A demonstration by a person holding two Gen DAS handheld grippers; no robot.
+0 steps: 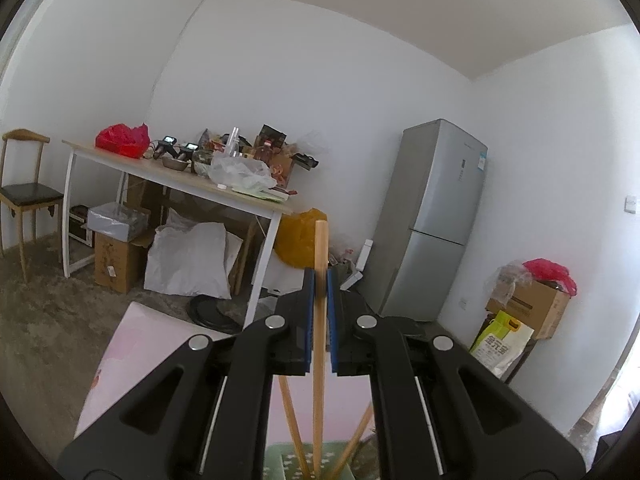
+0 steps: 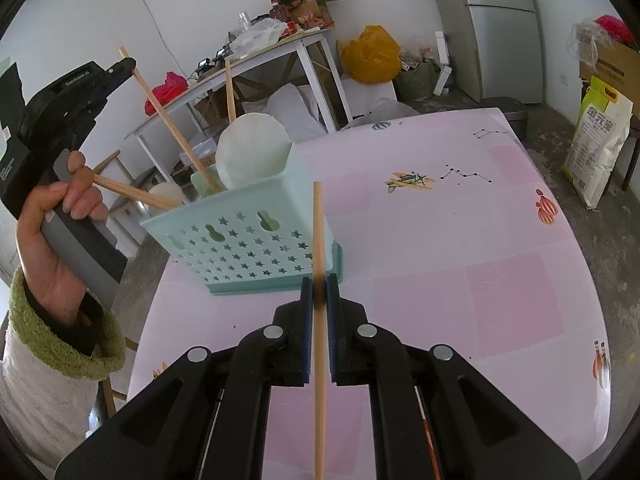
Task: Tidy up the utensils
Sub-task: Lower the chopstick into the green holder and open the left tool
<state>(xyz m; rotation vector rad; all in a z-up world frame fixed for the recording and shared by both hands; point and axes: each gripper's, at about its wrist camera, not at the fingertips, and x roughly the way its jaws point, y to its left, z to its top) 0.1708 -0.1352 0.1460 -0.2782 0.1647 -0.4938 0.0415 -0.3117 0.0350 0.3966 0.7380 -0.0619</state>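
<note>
My left gripper [image 1: 320,284] is shut on a wooden chopstick [image 1: 319,320] that stands upright; its lower end reaches into a mint-green utensil basket [image 1: 296,460] at the bottom edge, beside two other chopsticks [image 1: 294,428]. In the right wrist view the left gripper [image 2: 124,65] is held over the basket [image 2: 244,236], gripping a chopstick [image 2: 172,120] that leans into it. The basket holds white dishes [image 2: 252,152] and more chopsticks. My right gripper [image 2: 319,288] is shut on another chopstick [image 2: 319,320], just in front of the basket's near right corner, above the pink tablecloth [image 2: 480,240].
A cluttered white table [image 1: 180,184] stands by the far wall with boxes and bags under it. A grey fridge [image 1: 436,220] stands to the right, an orange bag [image 1: 300,240] beside it. A wooden chair [image 1: 28,192] is at far left. A rice sack [image 2: 600,140] stands right of the pink table.
</note>
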